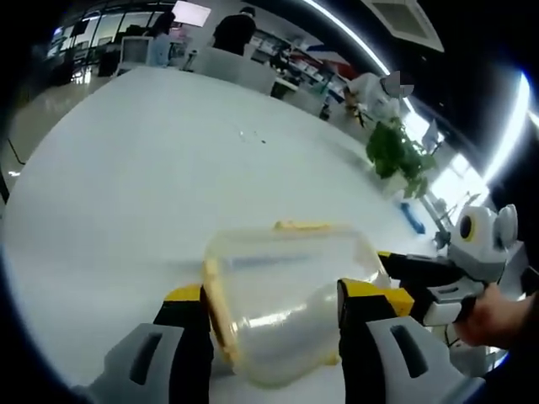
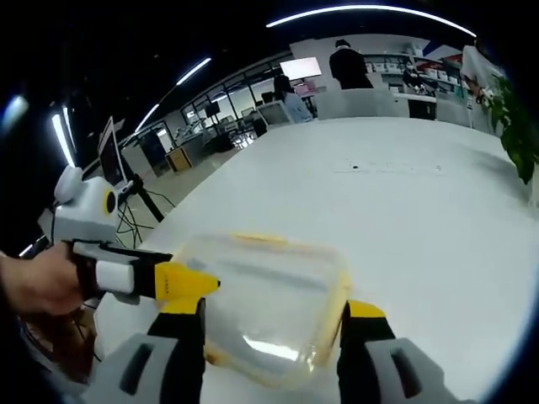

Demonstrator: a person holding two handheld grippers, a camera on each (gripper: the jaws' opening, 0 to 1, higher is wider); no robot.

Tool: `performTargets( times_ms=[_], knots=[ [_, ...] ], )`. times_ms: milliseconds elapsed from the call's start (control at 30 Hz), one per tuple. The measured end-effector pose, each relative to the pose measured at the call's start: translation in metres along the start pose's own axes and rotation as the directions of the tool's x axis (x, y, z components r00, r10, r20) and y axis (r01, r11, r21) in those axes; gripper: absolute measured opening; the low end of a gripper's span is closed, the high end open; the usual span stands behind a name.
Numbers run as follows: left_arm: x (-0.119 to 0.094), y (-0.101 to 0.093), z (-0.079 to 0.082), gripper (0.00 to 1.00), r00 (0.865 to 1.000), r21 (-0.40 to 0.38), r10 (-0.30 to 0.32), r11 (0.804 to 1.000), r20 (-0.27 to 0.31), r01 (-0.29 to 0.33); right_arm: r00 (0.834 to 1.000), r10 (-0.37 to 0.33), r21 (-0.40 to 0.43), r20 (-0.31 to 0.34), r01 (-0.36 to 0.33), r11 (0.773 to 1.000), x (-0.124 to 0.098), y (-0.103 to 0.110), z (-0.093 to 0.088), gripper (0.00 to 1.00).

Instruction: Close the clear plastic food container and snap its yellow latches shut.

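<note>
Both tools are in on the clear food container now, which sits on the white table close to its near edge. The left gripper stands with jaws spread either side of it, touching or not I cannot tell. The right gripper straddles it from the opposite side, jaws likewise apart. The lid looks seated on top. The yellow latches look unsnapped, though that's hard to confirm, so the snapping probably remains.

A broad white table carries the clear plastic food container near its close edge, and a potted plant at its far edge.
</note>
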State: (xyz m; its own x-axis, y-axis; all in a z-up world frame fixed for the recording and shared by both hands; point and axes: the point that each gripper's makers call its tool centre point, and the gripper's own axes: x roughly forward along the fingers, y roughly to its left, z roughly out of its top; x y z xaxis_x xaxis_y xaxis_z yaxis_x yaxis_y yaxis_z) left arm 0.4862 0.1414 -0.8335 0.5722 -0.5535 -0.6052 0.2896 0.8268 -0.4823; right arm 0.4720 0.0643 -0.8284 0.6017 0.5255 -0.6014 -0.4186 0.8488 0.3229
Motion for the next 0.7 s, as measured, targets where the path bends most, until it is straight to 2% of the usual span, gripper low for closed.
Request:
performTargets(
  times_ms=[200, 633, 700],
  knots=[
    [0.005, 0.010, 0.013, 0.59, 1.000, -0.006, 0.008, 1.000, 0.004, -0.008, 1.000, 0.007, -0.007, -0.009, -0.007, 1.000, 0.011, 0.000, 0.010, 0.63],
    [0.005, 0.011, 0.012, 0.62, 1.000, -0.029, 0.021, 0.999, 0.007, -0.021, 1.000, 0.014, -0.003, -0.002, -0.014, 1.000, 0.009, 0.000, 0.009, 0.64],
    [0.008, 0.013, 0.010, 0.64, 1.000, -0.089, 0.013, 0.996, 0.001, -0.012, 1.000, 0.011, 0.005, -0.004, -0.011, 1.000, 0.011, -0.001, 0.009, 0.65]
  ],
)
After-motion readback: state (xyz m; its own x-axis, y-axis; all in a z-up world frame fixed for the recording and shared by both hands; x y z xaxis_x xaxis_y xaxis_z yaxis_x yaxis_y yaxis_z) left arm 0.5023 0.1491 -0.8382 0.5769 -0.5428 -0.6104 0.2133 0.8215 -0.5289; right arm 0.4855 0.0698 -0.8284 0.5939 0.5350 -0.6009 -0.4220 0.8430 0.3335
